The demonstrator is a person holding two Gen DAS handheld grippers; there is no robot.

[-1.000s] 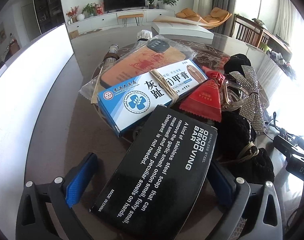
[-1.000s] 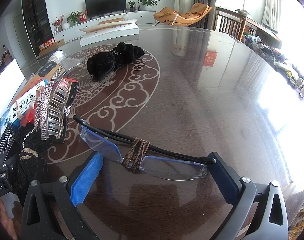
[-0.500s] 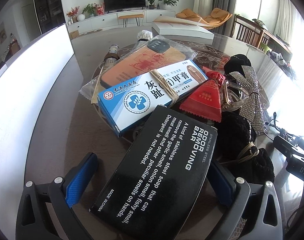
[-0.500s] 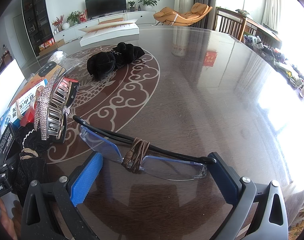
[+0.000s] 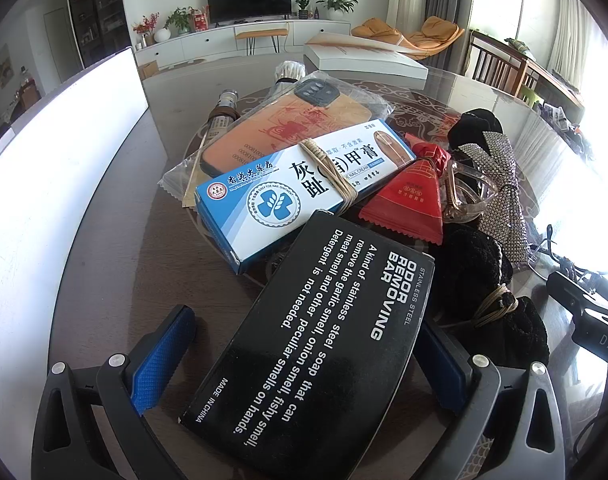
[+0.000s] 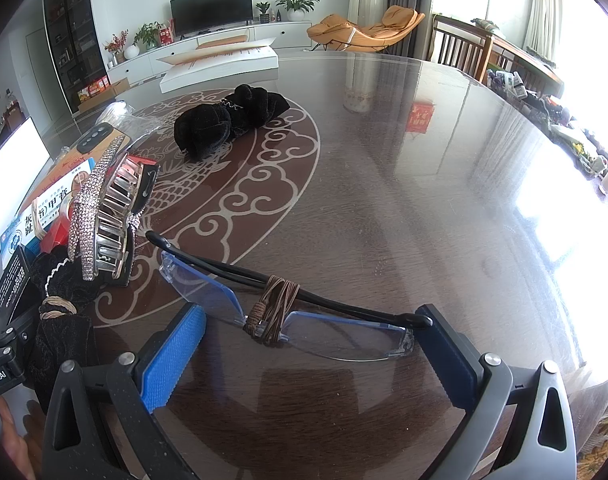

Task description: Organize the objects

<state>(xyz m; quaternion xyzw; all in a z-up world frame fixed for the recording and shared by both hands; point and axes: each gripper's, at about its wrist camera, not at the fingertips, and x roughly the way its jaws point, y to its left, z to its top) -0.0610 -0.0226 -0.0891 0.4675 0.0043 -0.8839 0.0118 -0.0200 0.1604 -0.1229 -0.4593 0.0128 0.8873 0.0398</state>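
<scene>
A black "odor removing bar" box (image 5: 316, 340) lies between the fingers of my open left gripper (image 5: 304, 332); its left pad (image 5: 163, 352) stands apart from the box. Behind the box are a blue ointment carton (image 5: 263, 200), an orange phone case in a bag (image 5: 287, 124), a red sachet (image 5: 412, 200) and a rhinestone hair claw (image 5: 500, 184). My right gripper (image 6: 312, 320) is open around folded glasses (image 6: 340, 332) wrapped with brown cord, which rest on the table (image 6: 384, 200).
A black tied cloth bundle (image 5: 480, 280) lies right of the black box. Another black cloth (image 6: 227, 120) sits further out on the table pattern. A flat white box (image 6: 219, 64) lies at the far edge. A white panel (image 5: 55, 184) stands along the left.
</scene>
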